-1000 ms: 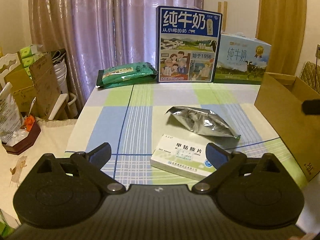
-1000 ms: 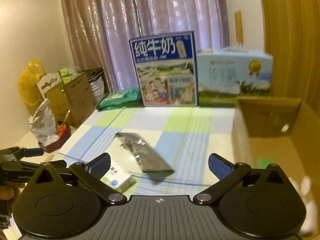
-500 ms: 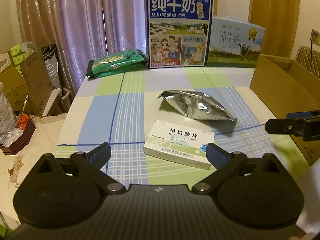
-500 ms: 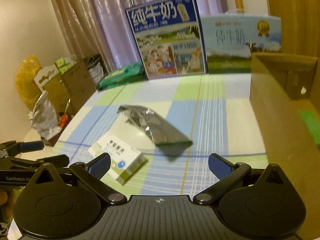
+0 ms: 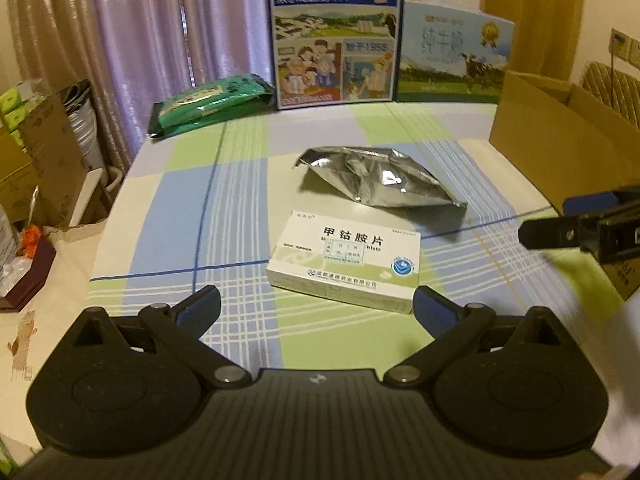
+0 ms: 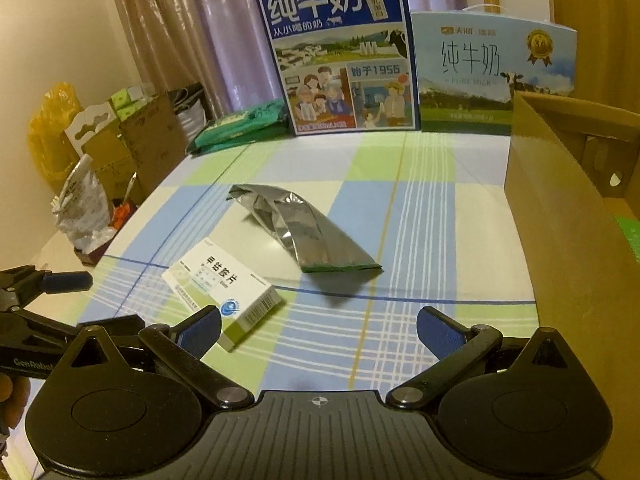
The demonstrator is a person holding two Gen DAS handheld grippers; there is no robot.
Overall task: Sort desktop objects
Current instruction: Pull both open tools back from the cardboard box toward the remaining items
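The white medicine box (image 5: 347, 266) lies just ahead of the left gripper (image 5: 316, 306), long axis crosswise; both it and the right gripper (image 6: 319, 330) gape wide, empty.

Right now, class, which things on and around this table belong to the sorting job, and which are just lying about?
Part of the job:
- white medicine box
- silver foil pouch
- open cardboard box
- left gripper and right gripper, jaws open, both empty

Just lying about:
- two milk cartons at the back
- green packet
- cartons and bags beside the table
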